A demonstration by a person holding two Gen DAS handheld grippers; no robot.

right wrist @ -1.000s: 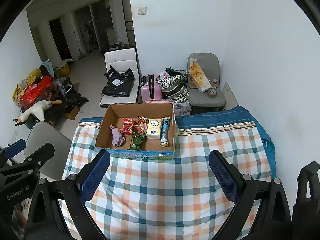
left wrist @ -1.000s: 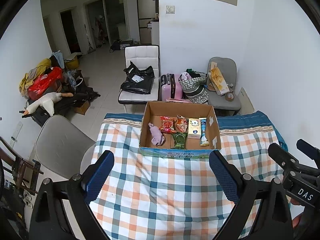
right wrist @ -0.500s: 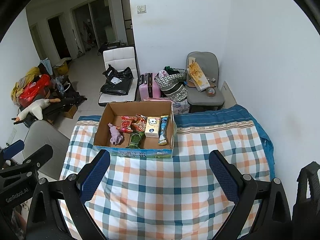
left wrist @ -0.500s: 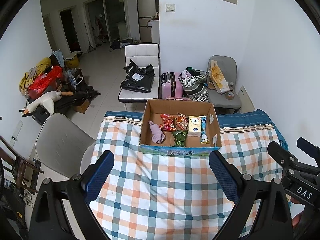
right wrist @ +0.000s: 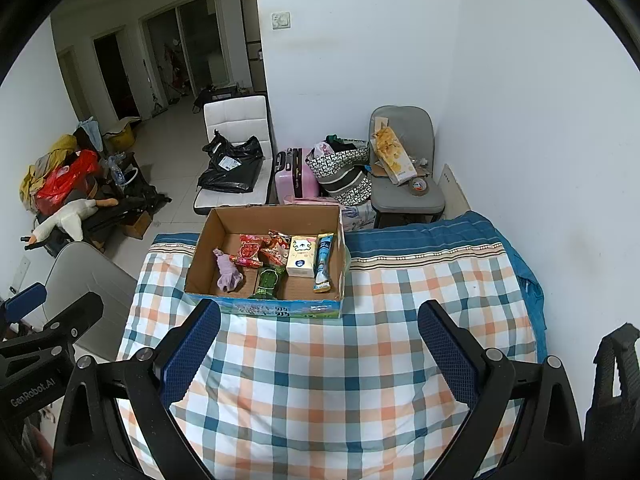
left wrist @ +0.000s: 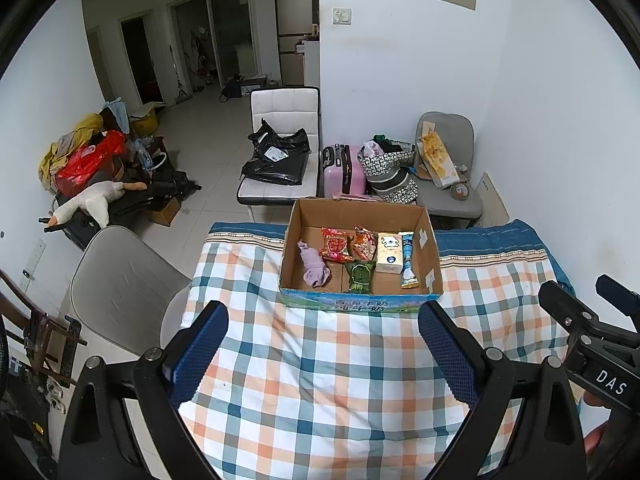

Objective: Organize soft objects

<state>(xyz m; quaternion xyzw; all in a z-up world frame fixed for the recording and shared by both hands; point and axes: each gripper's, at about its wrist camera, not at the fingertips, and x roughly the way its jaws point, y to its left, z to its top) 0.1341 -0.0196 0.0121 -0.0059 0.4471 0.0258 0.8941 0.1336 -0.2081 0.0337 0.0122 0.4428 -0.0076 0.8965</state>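
An open cardboard box (left wrist: 434, 258) (right wrist: 200, 258) stands at the far side of a table with a checked cloth (left wrist: 320, 380) (right wrist: 340, 380). In it lie a purple soft cloth (left wrist: 314, 269) (right wrist: 228, 272), red snack packs (left wrist: 337, 245) (right wrist: 250, 251), a green pack (left wrist: 359, 276) (right wrist: 269, 280), a cream tissue pack (left wrist: 389, 253) (right wrist: 302, 256) and a blue tube pack (left wrist: 407, 260) (right wrist: 323, 262). My left gripper (left wrist: 323, 344) and right gripper (right wrist: 319, 340) are both open and empty, held well back above the near cloth.
A grey chair (left wrist: 120, 284) stands at the table's left. Beyond the table are a white chair with black bags (left wrist: 280, 160), a pink suitcase (left wrist: 344, 172), patterned bags (left wrist: 390, 168) and a grey chair (left wrist: 448, 184). The wall is close on the right.
Both grippers have drawn back and up from the box, which now looks smaller and farther away. Nothing on the table has moved.
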